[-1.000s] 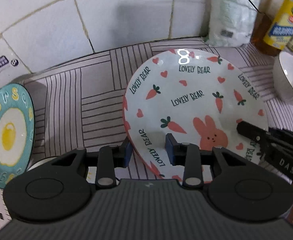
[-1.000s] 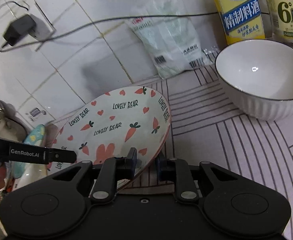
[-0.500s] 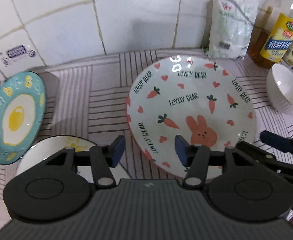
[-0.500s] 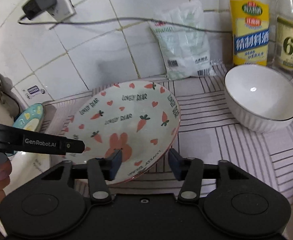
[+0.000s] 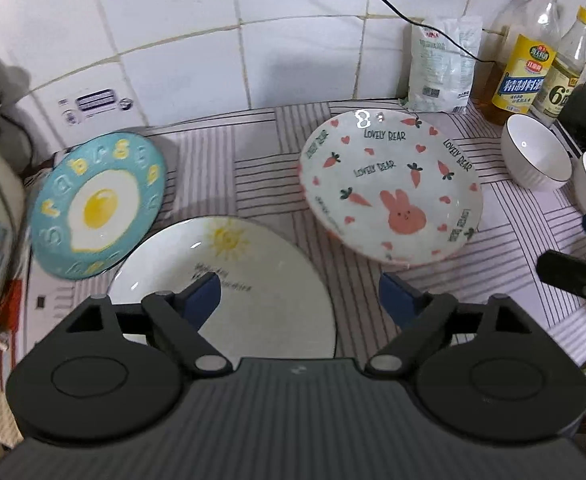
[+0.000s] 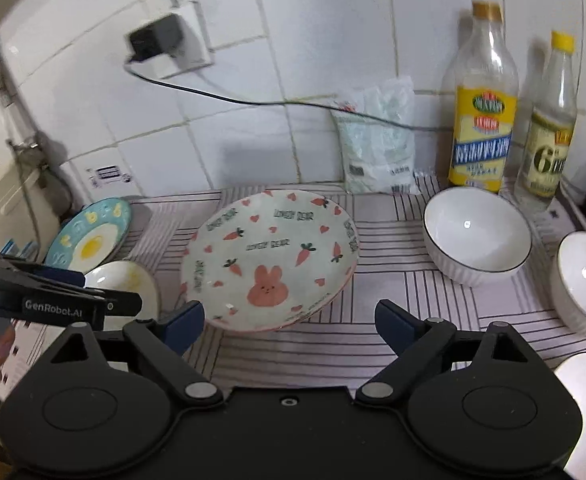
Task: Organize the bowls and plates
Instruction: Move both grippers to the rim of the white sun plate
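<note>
Opening our left claw (image 5: 299, 294) and right claw (image 6: 289, 322) wide with nothing between the jaws, we see the rabbit plate (image 6: 271, 258) flat on the bench (image 6: 393, 344) just ahead, nearer the right claw, white bowls (image 6: 477, 236) to its right.

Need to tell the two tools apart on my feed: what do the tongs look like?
Both look alike: the left tongs and right tongs have black linkage arms, round black housings, silver pivot pins and blue pads. The left one's side reads "GenRobot.AI" in white. No cables or sleeves show.
</note>
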Demonstrator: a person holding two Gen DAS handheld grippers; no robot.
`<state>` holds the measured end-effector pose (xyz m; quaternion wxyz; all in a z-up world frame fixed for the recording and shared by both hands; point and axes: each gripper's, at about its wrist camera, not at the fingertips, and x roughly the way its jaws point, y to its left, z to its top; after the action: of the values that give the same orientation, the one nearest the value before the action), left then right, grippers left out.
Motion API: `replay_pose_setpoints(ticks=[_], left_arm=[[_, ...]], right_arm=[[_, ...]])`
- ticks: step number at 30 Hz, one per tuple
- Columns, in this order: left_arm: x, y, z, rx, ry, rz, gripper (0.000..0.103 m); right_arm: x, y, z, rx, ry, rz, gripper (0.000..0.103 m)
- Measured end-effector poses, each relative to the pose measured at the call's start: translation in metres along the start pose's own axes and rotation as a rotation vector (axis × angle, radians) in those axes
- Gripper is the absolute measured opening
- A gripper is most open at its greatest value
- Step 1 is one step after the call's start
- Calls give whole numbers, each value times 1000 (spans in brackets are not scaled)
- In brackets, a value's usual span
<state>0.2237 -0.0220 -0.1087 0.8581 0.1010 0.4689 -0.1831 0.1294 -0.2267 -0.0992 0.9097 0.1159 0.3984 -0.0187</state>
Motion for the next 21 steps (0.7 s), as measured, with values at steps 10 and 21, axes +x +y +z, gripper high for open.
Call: replay_pose_setpoints(ticks=[10,21], left_arm=[[-58,5,-35,26,-24,-55,88],[-60,22,-77,37,-1,-14,93]], right_arm=[[-62,49,-19,-192,-9,83,96],[-82,84,-48,-281,-20,181,96]])
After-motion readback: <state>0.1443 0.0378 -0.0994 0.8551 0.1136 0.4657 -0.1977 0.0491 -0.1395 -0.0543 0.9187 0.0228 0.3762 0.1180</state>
